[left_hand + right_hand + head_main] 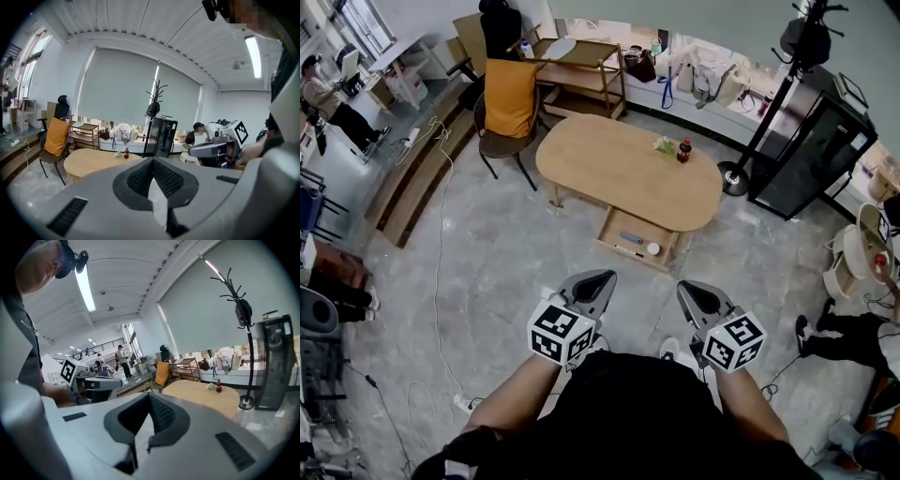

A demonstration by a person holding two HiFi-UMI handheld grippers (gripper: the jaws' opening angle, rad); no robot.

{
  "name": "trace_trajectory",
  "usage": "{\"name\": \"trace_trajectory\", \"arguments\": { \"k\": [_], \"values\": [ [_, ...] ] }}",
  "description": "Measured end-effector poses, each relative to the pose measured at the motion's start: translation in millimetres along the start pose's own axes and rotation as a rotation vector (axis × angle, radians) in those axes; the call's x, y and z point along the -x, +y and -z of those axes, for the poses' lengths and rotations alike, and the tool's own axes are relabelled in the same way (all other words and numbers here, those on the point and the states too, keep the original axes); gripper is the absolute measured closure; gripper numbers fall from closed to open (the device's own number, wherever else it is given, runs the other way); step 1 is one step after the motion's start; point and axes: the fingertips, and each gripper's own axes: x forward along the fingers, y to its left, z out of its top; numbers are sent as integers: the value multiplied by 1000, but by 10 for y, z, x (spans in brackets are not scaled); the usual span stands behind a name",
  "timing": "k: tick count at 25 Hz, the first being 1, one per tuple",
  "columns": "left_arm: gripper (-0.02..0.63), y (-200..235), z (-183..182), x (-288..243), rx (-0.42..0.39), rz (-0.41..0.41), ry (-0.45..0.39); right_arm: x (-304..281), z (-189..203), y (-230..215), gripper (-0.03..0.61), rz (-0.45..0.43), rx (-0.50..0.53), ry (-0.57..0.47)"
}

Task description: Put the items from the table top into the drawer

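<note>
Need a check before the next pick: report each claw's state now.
Left claw: closed, holding nothing.
Right claw: closed, holding nothing.

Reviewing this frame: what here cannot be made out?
Green item by the bottle: too small in every view to identify.
Drawer contents, head view: too small to name; the table covers the drawer's back.
Drawer, gripper views: blocked by the left gripper and right gripper themselves.
Bottle label: too small to read.
</note>
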Motion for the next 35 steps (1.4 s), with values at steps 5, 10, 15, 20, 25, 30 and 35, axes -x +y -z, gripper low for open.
{"name": "trace_trajectory", "arguments": {
  "k": [5, 10, 15, 20, 25, 30, 35],
  "values": [
    [612, -11, -31, -18, -6, -2, -17, 21, -33, -12, 577, -9, -32, -12],
    [612, -79, 21, -25, -9, 6, -11, 72, -9, -10, 577, -1, -22, -15],
    [612, -114, 60, -20, -12, 4, -6, 97, 19, -5, 577, 3, -25, -23],
    [612, -135, 67, -41, -10, 1, -4, 100, 5, -39, 577, 3, -25, -29],
    [612, -162, 34, -54, -7, -1, -10, 123, -28, -61, 577, 4, -17, -33],
    [612, -186, 11, -75, -7, 1, -13, 130, -34, -81, 577, 5, -16, -32],
    [612, -196, 34, -70, -10, 0, -14, 143, -5, -86, 577, 9, -15, -32]
  ]
}}
